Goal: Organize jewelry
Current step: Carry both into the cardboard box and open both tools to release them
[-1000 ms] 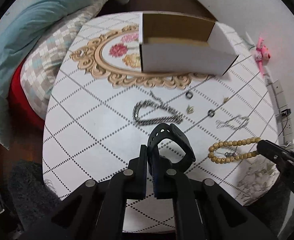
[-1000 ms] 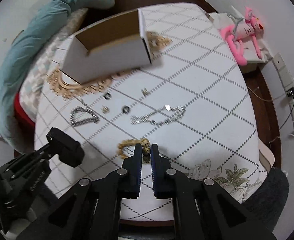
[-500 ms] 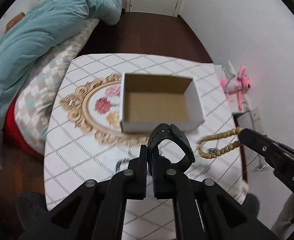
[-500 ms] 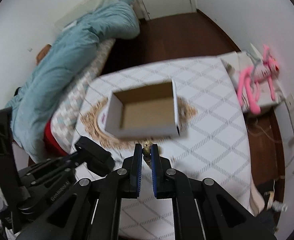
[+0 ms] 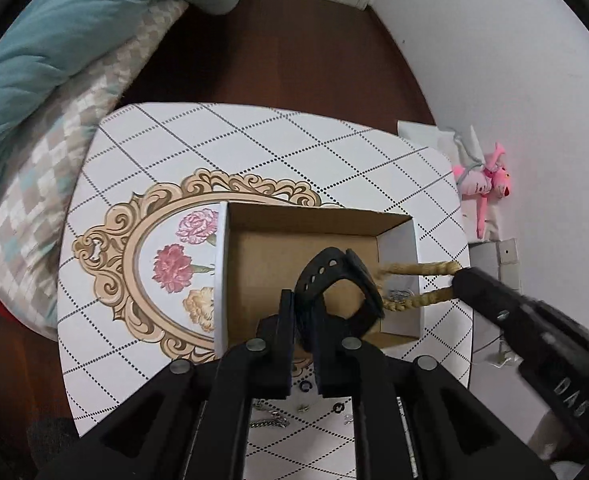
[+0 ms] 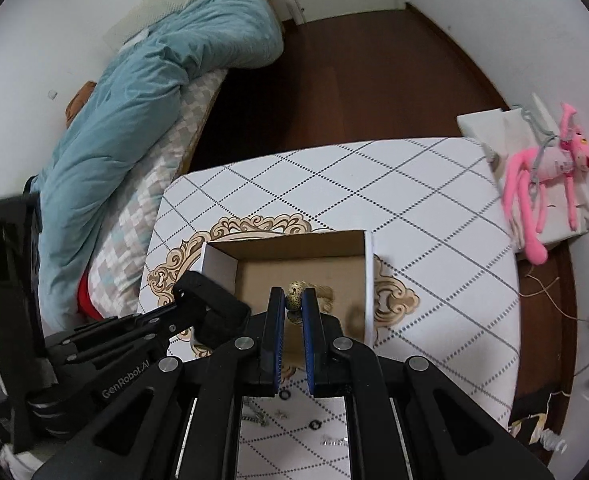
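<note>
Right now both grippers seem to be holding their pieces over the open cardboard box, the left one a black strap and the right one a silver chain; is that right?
Not quite: the right gripper holds a string of tan wooden beads, not a silver chain, as both wrist views show. The rest stands: the left gripper pinches the black strap, and both hang over the open cardboard box.
</note>
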The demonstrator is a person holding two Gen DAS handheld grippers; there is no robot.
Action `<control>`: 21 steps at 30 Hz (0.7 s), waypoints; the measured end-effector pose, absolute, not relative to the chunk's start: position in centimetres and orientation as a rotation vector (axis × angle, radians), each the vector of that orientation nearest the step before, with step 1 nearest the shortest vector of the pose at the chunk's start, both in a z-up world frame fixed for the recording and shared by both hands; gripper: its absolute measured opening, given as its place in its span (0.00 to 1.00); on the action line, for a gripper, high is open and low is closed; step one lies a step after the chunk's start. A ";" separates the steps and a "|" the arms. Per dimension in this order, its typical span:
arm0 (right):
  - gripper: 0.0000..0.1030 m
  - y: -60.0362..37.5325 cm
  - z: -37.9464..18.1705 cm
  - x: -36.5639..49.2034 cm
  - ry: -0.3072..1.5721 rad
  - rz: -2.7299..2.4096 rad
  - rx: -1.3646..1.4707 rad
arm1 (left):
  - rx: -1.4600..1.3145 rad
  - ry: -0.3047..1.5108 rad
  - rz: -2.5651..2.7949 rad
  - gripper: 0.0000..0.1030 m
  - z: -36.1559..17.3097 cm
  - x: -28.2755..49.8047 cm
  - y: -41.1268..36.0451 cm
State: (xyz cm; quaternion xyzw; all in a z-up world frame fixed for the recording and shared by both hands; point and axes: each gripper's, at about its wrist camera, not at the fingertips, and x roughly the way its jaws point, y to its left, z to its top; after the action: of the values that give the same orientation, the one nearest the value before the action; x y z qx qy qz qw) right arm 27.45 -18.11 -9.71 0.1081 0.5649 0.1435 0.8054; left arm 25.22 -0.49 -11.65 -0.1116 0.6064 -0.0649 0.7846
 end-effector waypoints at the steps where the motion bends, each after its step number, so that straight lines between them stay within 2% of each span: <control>1: 0.09 -18.0 -10.2 27.8 1.229 0.319 0.239 | -0.242 1.321 -0.140 0.09 -11.8 25.8 -0.5; 3: 0.10 -18.0 -11.5 28.7 1.275 0.313 0.242 | -0.235 1.321 -0.124 0.10 -11.9 26.2 -0.3; 5: 0.19 -18.0 -12.3 29.0 1.296 0.306 0.232 | -0.229 1.314 -0.111 0.24 -11.8 26.4 0.0; 7: 0.54 -18.2 -12.7 29.0 1.297 0.293 0.220 | -0.215 1.292 -0.080 0.72 -11.5 26.2 0.4; 8: 0.59 -18.4 -12.8 28.8 1.293 0.290 0.218 | -0.214 1.274 -0.061 0.76 -11.5 26.0 0.8; 11: 0.62 -18.7 -12.9 28.2 1.269 0.227 0.129 | -0.179 1.257 -0.028 0.77 -11.7 25.6 1.3; 12: 0.72 -18.5 -13.0 28.0 1.263 0.202 0.091 | -0.164 1.251 -0.019 0.77 -11.9 25.5 1.3; 14: 0.91 -18.2 -13.3 27.4 1.252 0.147 0.004 | -0.126 1.217 0.014 0.88 -12.2 24.9 1.4; 15: 0.94 -17.9 -13.6 26.8 1.242 0.113 -0.048 | -0.109 1.204 0.024 1.00 -12.4 24.6 1.3; 18: 1.00 -17.4 -14.7 25.9 1.235 0.072 -0.114 | -0.060 1.207 0.049 1.00 -13.5 23.6 1.1; 21: 1.00 -17.6 -15.6 25.5 1.233 0.044 -0.121 | -0.038 1.209 0.060 1.00 -14.3 22.8 1.0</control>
State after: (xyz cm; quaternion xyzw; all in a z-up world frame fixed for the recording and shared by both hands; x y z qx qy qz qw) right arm 25.45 -17.55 -15.65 -0.0566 0.5778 0.0207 0.8139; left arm 22.83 0.96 -14.27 -0.0180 0.5680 0.0280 0.8223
